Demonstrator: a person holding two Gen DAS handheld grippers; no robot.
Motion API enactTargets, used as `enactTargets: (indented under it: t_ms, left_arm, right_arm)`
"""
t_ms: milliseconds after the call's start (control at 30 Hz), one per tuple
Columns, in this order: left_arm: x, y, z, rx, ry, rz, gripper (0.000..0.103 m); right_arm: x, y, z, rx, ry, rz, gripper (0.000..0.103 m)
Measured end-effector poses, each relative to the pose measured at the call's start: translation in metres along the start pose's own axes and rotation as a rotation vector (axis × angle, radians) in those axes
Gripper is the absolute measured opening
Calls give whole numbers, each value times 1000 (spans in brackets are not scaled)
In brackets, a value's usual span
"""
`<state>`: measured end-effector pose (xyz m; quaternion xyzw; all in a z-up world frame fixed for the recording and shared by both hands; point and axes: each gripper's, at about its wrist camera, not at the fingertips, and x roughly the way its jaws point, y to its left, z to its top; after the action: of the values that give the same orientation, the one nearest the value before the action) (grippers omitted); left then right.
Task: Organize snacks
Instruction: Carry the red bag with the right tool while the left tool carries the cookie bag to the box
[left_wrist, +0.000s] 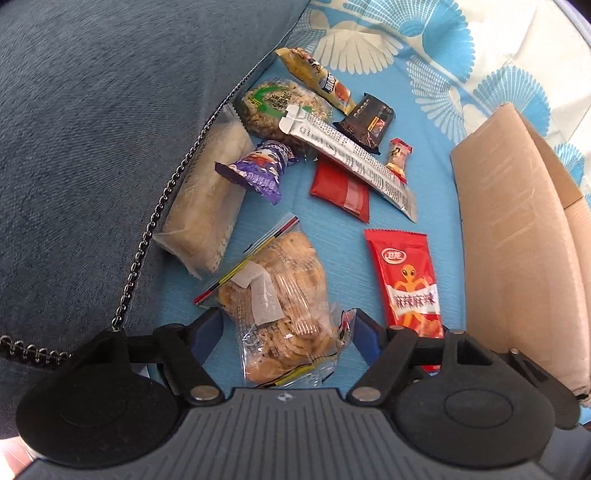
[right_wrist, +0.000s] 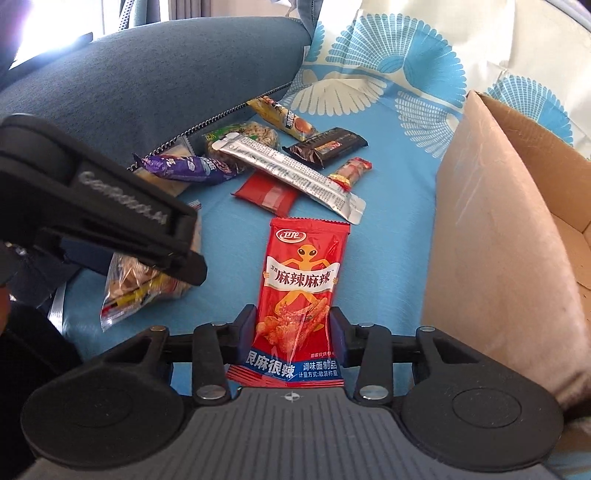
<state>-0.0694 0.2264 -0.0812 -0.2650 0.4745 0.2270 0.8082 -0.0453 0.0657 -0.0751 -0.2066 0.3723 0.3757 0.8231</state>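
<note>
A red snack packet (right_wrist: 295, 295) printed with an orange alien figure lies flat on a blue bedsheet (right_wrist: 399, 229), its near end between the two fingers of the right gripper (right_wrist: 294, 332). The jaws press against both long edges of the packet, gripping it.

Left of it, a clear bag of round biscuits (left_wrist: 280, 295) lies on the sheet. The left gripper (left_wrist: 284, 332) sits over the bag's near end with its jaws open, one finger on each side; the right finger touches the crinkled edge of the bag, the left one stands just clear.

Farther away a cluster of snacks lies scattered: a long silver sachet (left_wrist: 351, 162) resting across a flat red wrapper (left_wrist: 340, 188), a small red-capped candy (left_wrist: 398, 158) just beside its right side, a dark chocolate bar (left_wrist: 367, 122), a yellow stick packet (left_wrist: 314, 77), a green-labelled rice cracker (left_wrist: 280, 107), a purple cone-shaped packet (left_wrist: 258, 173), and a long clear bag of pale biscuits (left_wrist: 207, 199) at the far left.

An open cardboard box (right_wrist: 495, 229) stands on the right, close to the red packet. A dark blue cushion (left_wrist: 92, 129) with a metal chain (left_wrist: 155, 221) along its edge fills the left. Beyond, the fabric turns cream with blue fan patterns.
</note>
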Motion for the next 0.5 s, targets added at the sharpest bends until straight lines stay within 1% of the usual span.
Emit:
enactTargets:
  t_ms: [33, 167, 267, 400, 500]
  left_arm:
    - [0, -1, -1, 7, -2, 7, 76]
    - [-3, 0, -3, 20, -16, -4, 60]
    - [-7, 0, -6, 32, -40, -34, 56]
    - [-18, 0, -10, 48, -89, -76, 56]
    - [-25, 0, -13, 52, -112, -97, 56]
  right_arm:
    - [-2, 1, -1, -4, 0, -4, 43]
    - [-7, 1, -3, -4, -5, -16, 41]
    - [-13, 2, -5, -5, -19, -26, 40]
    - [-22, 3, -8, -5, -43, -38, 36]
    - [-28, 5, -11, -11, -52, -48, 34]
